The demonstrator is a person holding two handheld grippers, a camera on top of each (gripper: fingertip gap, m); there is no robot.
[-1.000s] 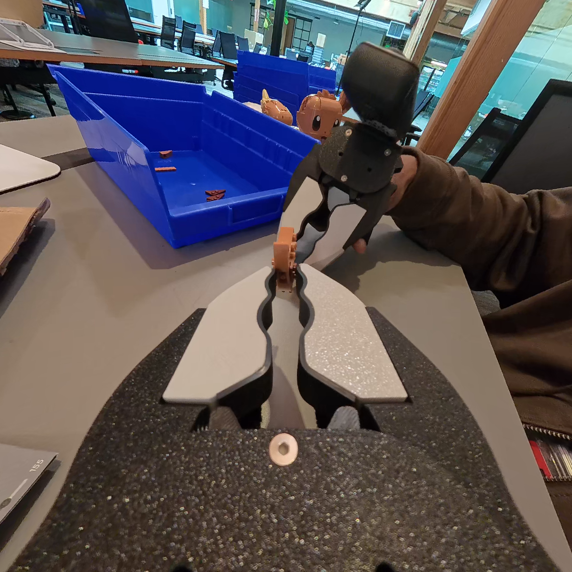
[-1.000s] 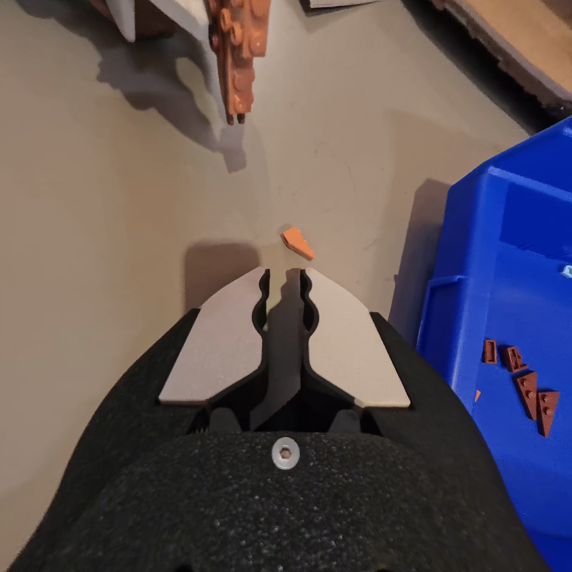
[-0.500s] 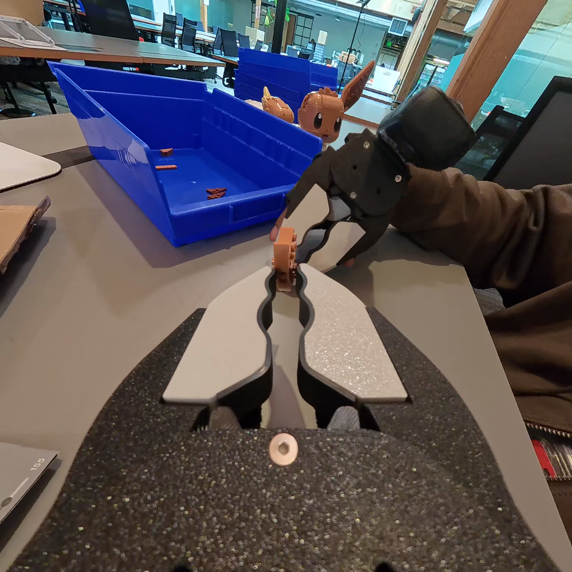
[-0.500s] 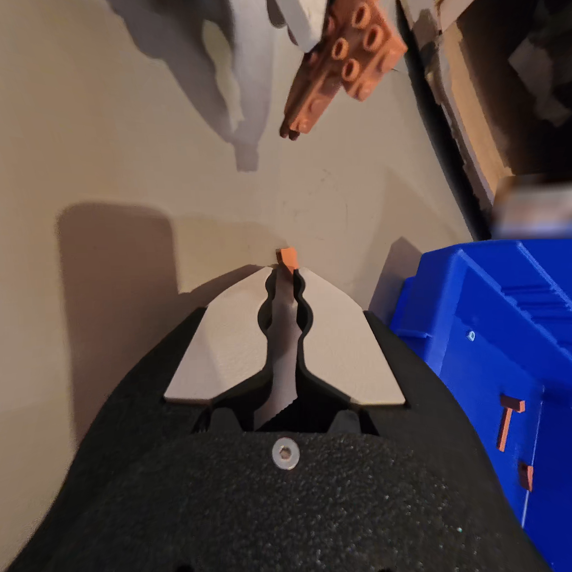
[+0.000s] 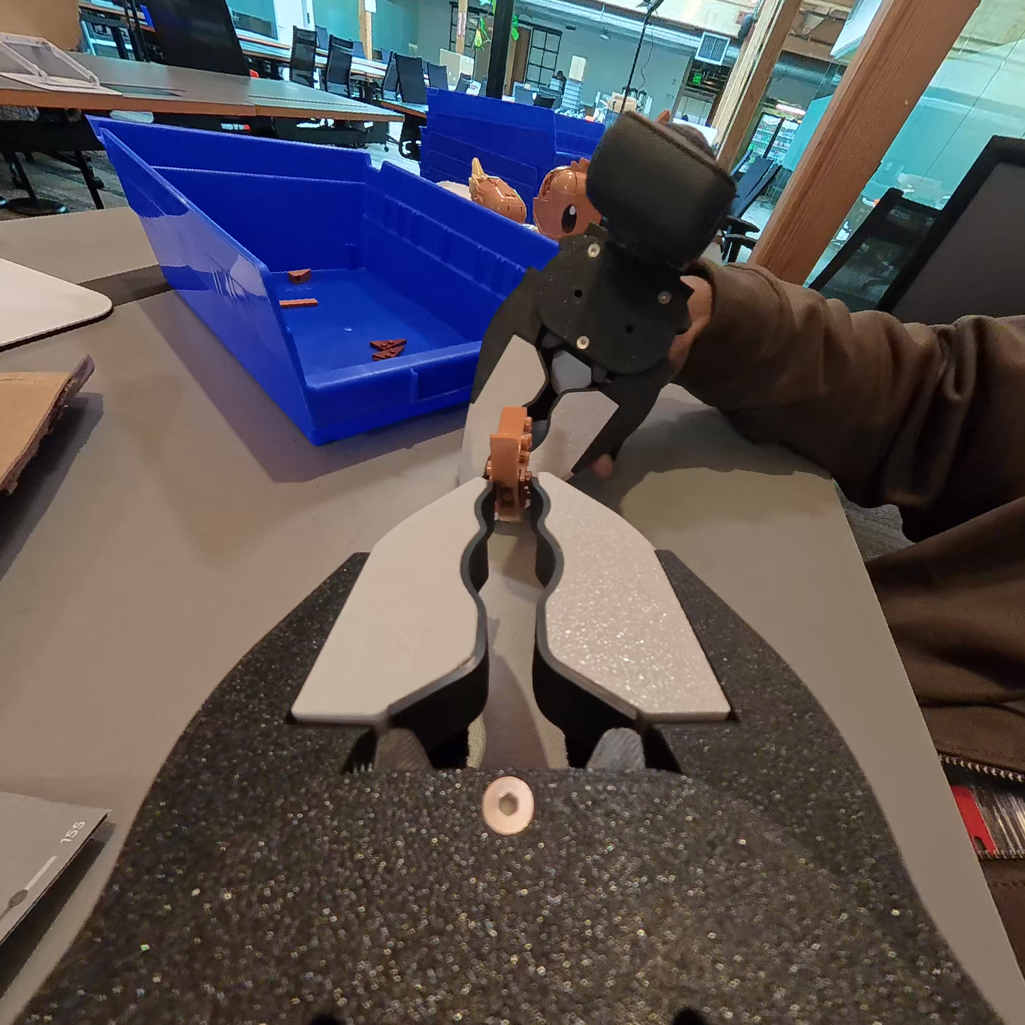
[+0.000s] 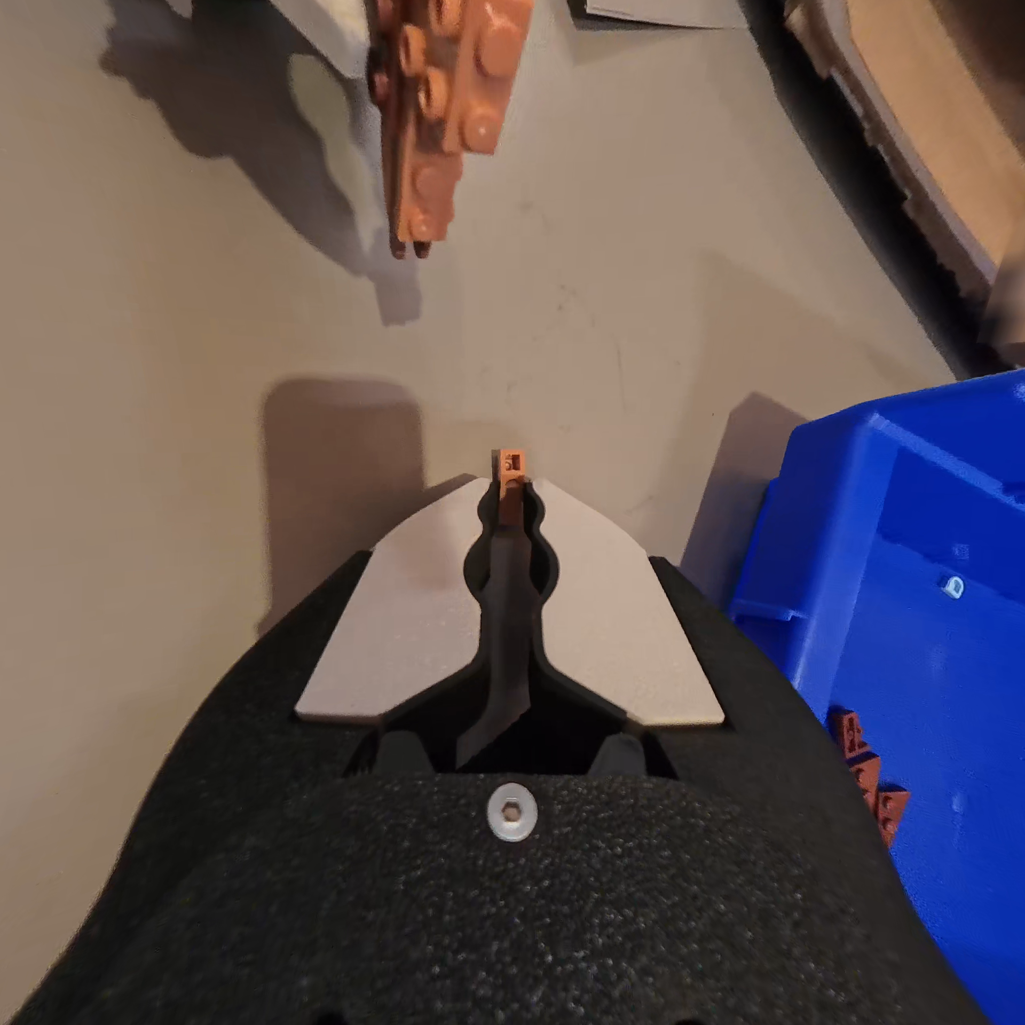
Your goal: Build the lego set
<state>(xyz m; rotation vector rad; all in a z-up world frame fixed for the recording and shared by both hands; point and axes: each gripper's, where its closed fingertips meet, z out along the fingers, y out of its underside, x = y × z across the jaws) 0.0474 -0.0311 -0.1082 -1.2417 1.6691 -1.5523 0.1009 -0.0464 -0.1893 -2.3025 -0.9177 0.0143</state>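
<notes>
My left gripper (image 5: 510,488) is shut on a small orange-brown assembly of toy bricks (image 5: 510,449) and holds it upright above the grey table (image 5: 194,527). The same assembly shows at the top of the right wrist view (image 6: 438,122), still between the left gripper's fingertips. My right gripper (image 6: 511,482) is shut on a small orange brick piece (image 6: 511,471) that sticks out past its fingertips above the table. In the left wrist view the right gripper (image 5: 532,438) hangs just behind the assembly, fingers pointing down, held by a hand in a brown sleeve (image 5: 832,388).
A blue bin (image 5: 266,233) with a few dark red pieces (image 5: 388,349) stands at the back left; it also shows in the right wrist view (image 6: 887,610). A brown toy figure (image 5: 566,205) stands behind it. Cardboard (image 5: 28,410) lies at the left. Across from one pair of fingers to the other is roughly 10 centimeters.
My right gripper closed on the small orange piece that lay on the table and lifted it. It then swung back towards the brick assembly. My left gripper stayed put.
</notes>
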